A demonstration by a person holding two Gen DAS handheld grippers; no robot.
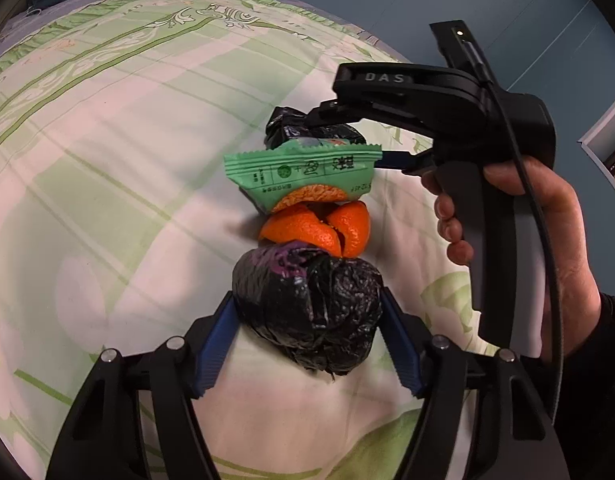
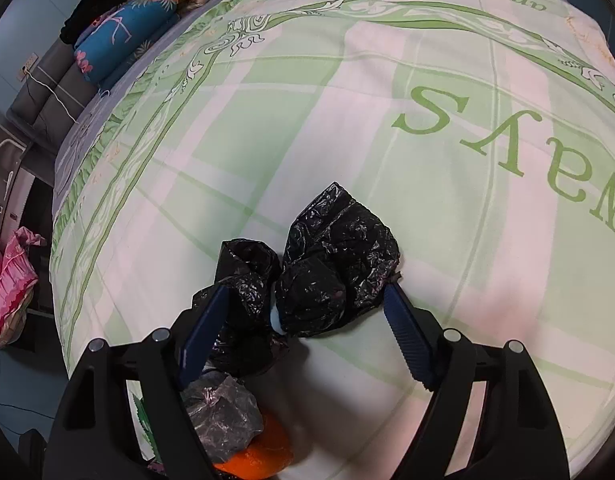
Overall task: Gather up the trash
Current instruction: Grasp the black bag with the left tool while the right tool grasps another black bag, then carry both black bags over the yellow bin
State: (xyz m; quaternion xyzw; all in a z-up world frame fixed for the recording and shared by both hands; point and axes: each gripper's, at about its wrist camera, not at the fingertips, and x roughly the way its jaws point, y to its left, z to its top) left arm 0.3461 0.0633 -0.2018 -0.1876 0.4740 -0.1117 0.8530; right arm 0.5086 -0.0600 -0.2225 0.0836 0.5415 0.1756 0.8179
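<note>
surface: bed cover [image 1: 107, 168], soft cotton, pale green and white plaid, printed letters in right wrist view
left gripper [image 1: 307, 344]: jaws wide, blue ribbed pads either side of the near black bag wad [image 1: 307, 312]; whether pads touch plastic, cannot tell; not squeezing from the look of it
near black bag wad: crumpled thin film, shiny, lumpy ball, purple patch on top, lies dead ahead between left fingers, resting on cover
trash line: items stacked in a row running away from left gripper, long axis straight along its fingers: wad, then orange peel [image 1: 319, 232], then green snack wrapper [image 1: 299, 176], then far black bag [image 1: 307, 128]
orange peel: curled, pebbled skin, touching the wad's far edge
green snack wrapper: foil pouch, crimped ends, long axis crosswise to the row, lying partly over the peel
right gripper [image 2: 307, 312]: jaws wide, straddling far black bag [image 2: 335, 264]; left pad pressed into bag folds, right pad just beside its edge; reaches in from the right in left wrist view
nearer hand: left for wad, right for far bag
judged step: both set to close on their own bag; film is slippery and squashy, grip needs a deep bite
right hand [image 1: 519, 216]: bare, wrapped on handle
</note>
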